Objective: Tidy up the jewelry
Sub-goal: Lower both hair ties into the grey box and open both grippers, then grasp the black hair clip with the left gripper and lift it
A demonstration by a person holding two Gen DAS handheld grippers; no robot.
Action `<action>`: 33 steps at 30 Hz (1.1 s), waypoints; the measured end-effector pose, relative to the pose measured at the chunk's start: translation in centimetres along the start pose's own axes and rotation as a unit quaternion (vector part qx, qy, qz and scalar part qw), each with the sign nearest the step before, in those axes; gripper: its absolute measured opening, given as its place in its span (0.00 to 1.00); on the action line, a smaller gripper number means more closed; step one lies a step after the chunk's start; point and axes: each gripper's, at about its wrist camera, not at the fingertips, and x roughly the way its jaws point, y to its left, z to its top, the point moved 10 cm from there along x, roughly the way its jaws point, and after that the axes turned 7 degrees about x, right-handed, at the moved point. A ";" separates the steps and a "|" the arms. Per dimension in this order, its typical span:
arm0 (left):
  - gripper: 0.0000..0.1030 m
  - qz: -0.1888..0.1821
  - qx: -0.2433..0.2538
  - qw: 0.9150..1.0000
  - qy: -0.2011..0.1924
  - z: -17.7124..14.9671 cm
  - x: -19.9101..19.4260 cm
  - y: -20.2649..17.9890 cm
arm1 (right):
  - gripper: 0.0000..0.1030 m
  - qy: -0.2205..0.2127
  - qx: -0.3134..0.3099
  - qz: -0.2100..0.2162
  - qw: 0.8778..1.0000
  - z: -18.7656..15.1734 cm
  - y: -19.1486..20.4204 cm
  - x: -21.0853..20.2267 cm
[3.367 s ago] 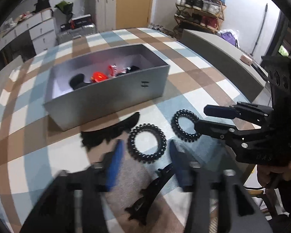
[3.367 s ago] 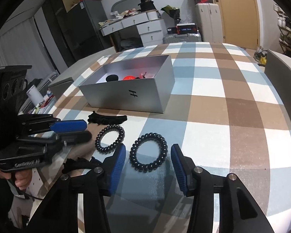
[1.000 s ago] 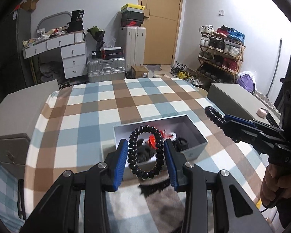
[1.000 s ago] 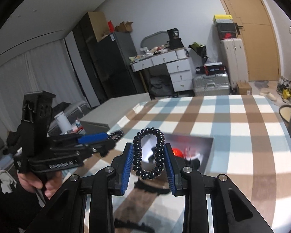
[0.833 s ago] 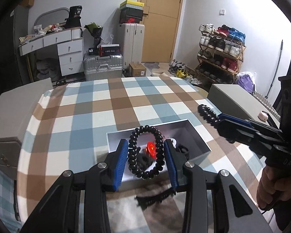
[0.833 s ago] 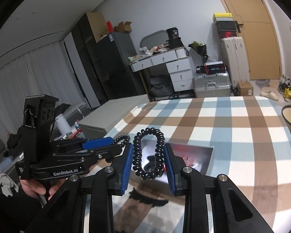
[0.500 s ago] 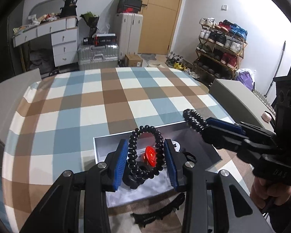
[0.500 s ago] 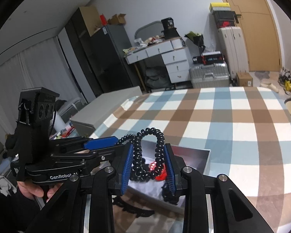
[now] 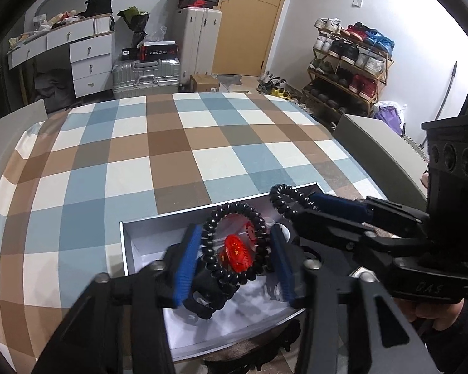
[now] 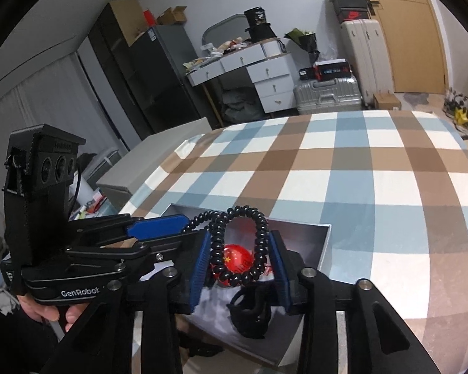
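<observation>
An open silver box (image 9: pixel 125 243) on the checked tablecloth holds a red piece with yellow stars (image 9: pixel 235 254) and a black hair claw (image 10: pixel 251 311). Both grippers hover over the box. In my left gripper (image 9: pixel 235 238) a black coil hair tie (image 9: pixel 207 249) stands upright and touches both blue pads while the jaws are opening. A second black coil hair tie (image 10: pixel 260 227) stands in my right gripper (image 10: pixel 240 240), whose jaws are opening too, pads still against it. Each view shows the other gripper from the side: the right gripper (image 9: pixel 302 207) and the left gripper (image 10: pixel 187 230).
A black lacy hair piece (image 9: pixel 265 358) lies on the cloth in front of the box. Grey chair backs (image 9: pixel 380 152) stand at the table's sides. A person's hand (image 10: pixel 46 311) holds each gripper handle. Drawers, suitcases and a shoe rack stand beyond the table.
Both grippers came forward and down with their coils, from above the table to just over the box. Both coils look rounder now as the pads stand a little wider.
</observation>
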 end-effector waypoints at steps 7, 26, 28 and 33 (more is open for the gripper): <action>0.63 0.012 -0.008 1.000 -0.011 -0.1 -1.4 0.3 | 0.75 -0.037 -0.009 0.005 0.999 0.6 1.0 -2.6; 0.76 0.011 0.007 0.999 -0.044 -2.4 -7.7 -2.1 | 0.95 -0.080 -0.010 -0.017 0.997 -1.6 3.6 -10.3; 0.81 -0.003 0.003 0.999 -0.042 -3.2 -7.9 -2.5 | 0.97 -0.081 -0.012 -0.020 0.996 -2.2 3.9 -10.8; 0.81 -0.031 -0.019 0.999 -0.021 -5.7 -7.6 -3.3 | 1.00 -0.083 -0.014 -0.032 0.996 -3.7 4.1 -11.9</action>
